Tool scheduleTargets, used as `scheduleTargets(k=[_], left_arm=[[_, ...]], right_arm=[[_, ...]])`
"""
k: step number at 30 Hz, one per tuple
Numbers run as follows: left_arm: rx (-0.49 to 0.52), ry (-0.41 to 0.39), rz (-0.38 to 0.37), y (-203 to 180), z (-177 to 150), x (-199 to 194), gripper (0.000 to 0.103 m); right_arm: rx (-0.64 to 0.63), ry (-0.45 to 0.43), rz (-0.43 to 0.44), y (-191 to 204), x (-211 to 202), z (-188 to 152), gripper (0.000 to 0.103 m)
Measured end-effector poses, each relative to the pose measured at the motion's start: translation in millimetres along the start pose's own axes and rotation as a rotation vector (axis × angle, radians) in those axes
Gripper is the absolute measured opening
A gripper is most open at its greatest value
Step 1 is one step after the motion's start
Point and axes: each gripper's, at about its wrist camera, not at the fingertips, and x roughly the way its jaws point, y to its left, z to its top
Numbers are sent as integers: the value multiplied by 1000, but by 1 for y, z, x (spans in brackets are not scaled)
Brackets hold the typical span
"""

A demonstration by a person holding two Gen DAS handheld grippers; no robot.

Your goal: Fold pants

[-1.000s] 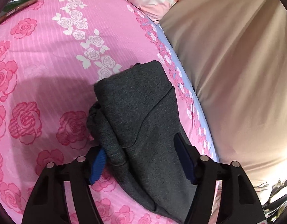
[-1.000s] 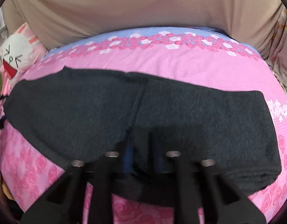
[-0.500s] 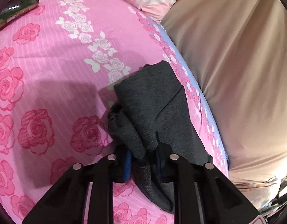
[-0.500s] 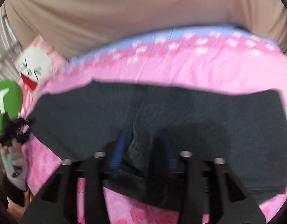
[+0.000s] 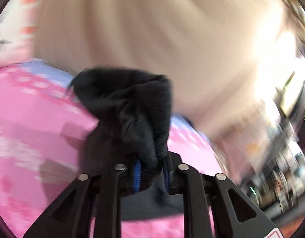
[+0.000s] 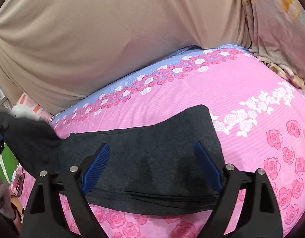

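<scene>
I see the dark grey knit pants (image 6: 152, 158) lying lengthwise across the pink rose-print bed sheet (image 6: 251, 91), layered edges along the lower middle of the right view, so I judge a lengthwise fold done and the end-to-end fold left. My left tongs (image 5: 151, 173) clamp a bunched end of the fabric, lifted at centre frame, jaws easing apart. My right tongs (image 6: 150, 164) are opening wide over the flat cloth, gripping nothing. A beige drape (image 6: 112, 39) hangs behind.
</scene>
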Motion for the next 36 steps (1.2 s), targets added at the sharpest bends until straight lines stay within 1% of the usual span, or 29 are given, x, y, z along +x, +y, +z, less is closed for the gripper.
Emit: scheduleTargets(k=[1,2,4,5,7,8,9,10,11,13,15,16,18,19,20,21,22,24,25,26,27,29,30,31,32,35,36], left_arm=[[21,55,-40,-15,-10,20,47],[31,92,-53,-25,-20,35,67],[38,122,-27,-37,-42,57,68],[45,141,-32,-39,-50,63,68],[18,159,-24,-32,-62,64,68],[8,156,-16,-25,-62,63,68],[0,151,11,-16,-63,60,68],[-5,142,39,-3,-56,59,68],[4,121,85,1,-58,53,68],[13,92,152,10,-57,46,68],[2,76,173,19,-57,38,71],[-10,71,179,27,-57,35,71],[-32,67,198,39,-59,28,71],[-39,67,206,44,-59,27,71],[-48,67,213,50,-61,25,71],[-63,69,219,56,-63,24,71],[-74,70,221,60,-63,23,71],[-88,73,225,67,-63,22,71],[-93,73,225,69,-63,21,71],[-98,73,218,71,-63,20,71],[-99,75,205,71,-63,19,71],[-93,79,195,71,-65,20,72],[-91,86,194,71,-66,22,74],[-92,95,190,72,-68,26,74],[-96,113,178,73,-72,33,74],[-123,163,141,74,-80,54,74],[-139,186,121,74,-82,64,74]], right_arm=[[1,7,2,-3,0,-1,85],[4,20,7,-5,2,-3,85],[14,42,30,-8,2,-8,85],[15,51,47,-8,2,-10,85],[13,71,85,-6,3,-13,85],[15,83,117,-5,4,-13,85],[19,91,141,-3,6,-12,85],[26,101,165,-1,10,-11,85],[38,118,199,2,17,-8,85],[40,160,241,10,34,-3,88],[32,195,247,19,52,1,88],[24,228,252,25,67,1,88],[25,262,255,35,84,-2,89],[7,270,250,43,93,-5,85],[-21,261,240,50,95,-7,73],[-55,274,240,59,98,-7,37],[-57,271,232,63,97,-5,23],[-50,208,288,70,73,12,15],[-41,148,309,69,50,27,14],[-43,112,323,68,33,35,14],[-58,69,317,65,14,42,14],[-99,-8,228,50,-22,47,14],[-99,-23,186,39,-30,46,14],[-90,-22,138,24,-33,42,14],[-65,20,74,0,-26,33,14],[26,176,-54,-51,13,2,17],[44,179,-39,-57,14,-3,21]])
